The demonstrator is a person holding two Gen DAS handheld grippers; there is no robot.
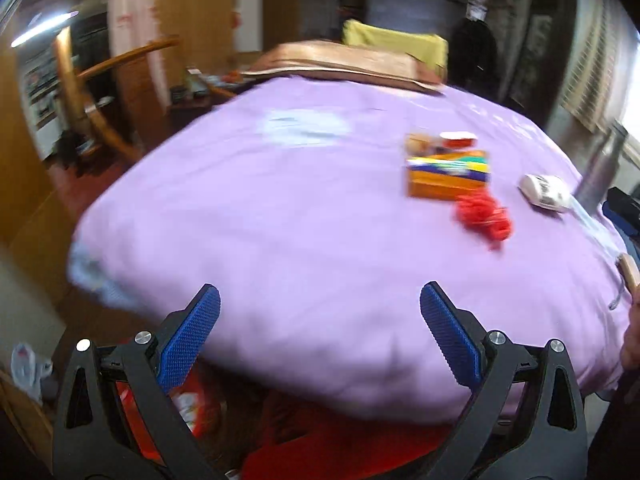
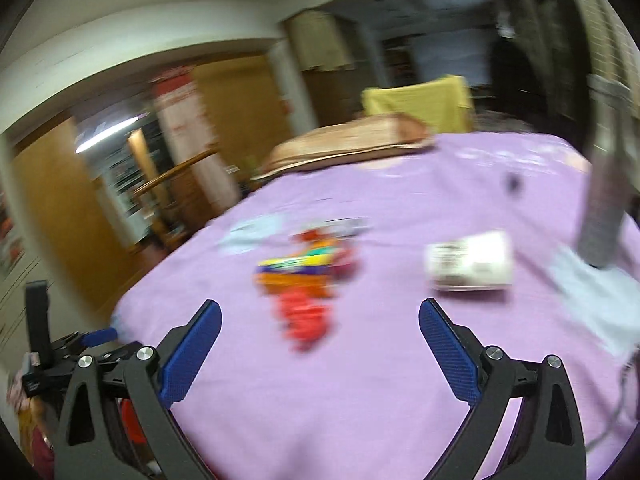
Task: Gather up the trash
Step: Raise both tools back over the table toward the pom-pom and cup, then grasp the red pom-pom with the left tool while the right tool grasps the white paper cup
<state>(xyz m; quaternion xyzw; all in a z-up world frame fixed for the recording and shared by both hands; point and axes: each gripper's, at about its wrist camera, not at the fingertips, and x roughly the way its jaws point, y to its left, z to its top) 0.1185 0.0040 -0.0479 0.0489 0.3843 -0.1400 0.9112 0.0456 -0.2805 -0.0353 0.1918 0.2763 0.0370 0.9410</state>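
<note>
Trash first — what have you got on that bed?

— On my right wrist view I see a crumpled red wrapper (image 2: 305,320) lying on the lilac bedspread (image 2: 360,400), just ahead of my right gripper (image 2: 320,336). It touches the near edge of a flat orange, purple and yellow packet (image 2: 298,272). Everything is smeared by motion blur, so I cannot read any print.

— Anything else nearby?

— A white paper cup with dark printing (image 2: 470,266) lies on its side to the right of the packet, apart from it. A small red and white scrap sits just behind the packet; I cannot tell what it is.

— And the jaws?

— Right jaws stand wide, nothing between the blue pads (image 2: 192,356). On the left wrist view my left gripper (image 1: 320,332) is spread wide too, empty, hanging over the near edge of the bedspread (image 1: 280,240). From there the red wrapper (image 1: 482,216), the packet (image 1: 448,174) and the cup (image 1: 544,193) sit far off to the right.

— Background?

— A brown cushion (image 1: 344,60) and a yellow cloth (image 1: 396,42) at the far end of the bed.
</note>
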